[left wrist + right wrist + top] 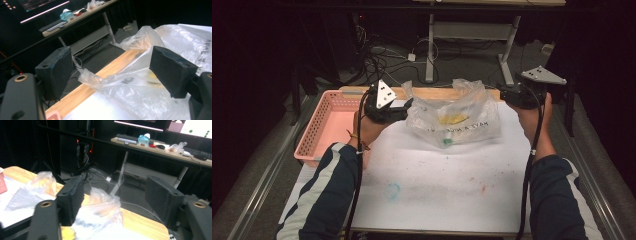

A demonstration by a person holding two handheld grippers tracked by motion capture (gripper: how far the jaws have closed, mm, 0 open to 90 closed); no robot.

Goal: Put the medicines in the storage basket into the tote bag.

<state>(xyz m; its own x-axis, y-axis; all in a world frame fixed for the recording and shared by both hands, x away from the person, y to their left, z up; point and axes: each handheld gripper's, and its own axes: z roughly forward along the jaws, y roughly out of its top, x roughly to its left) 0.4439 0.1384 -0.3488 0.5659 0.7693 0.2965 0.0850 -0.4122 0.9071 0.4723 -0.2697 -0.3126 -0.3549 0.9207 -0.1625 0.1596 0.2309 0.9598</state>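
A clear plastic bag (462, 117) with dark printed letters lies at the far middle of the white-covered table (437, 190). Inside it are something yellow (453, 119) and a small green piece (447, 142). My left gripper (406, 106) is at the bag's left edge. It stands open in the left gripper view (112, 72), with a twisted corner of the bag (87, 77) between the jaws. My right gripper (504, 93) is at the bag's right edge. It is open too (115, 200), and a crumpled flap of the bag (105, 206) rises between its jaws.
A pink plastic basket (324, 125) sits at the table's left side, beside my left hand. A wooden strip (437, 93) runs along the table's far edge. Beyond it are a floor with cables (377, 55) and a desk's legs (430, 50).
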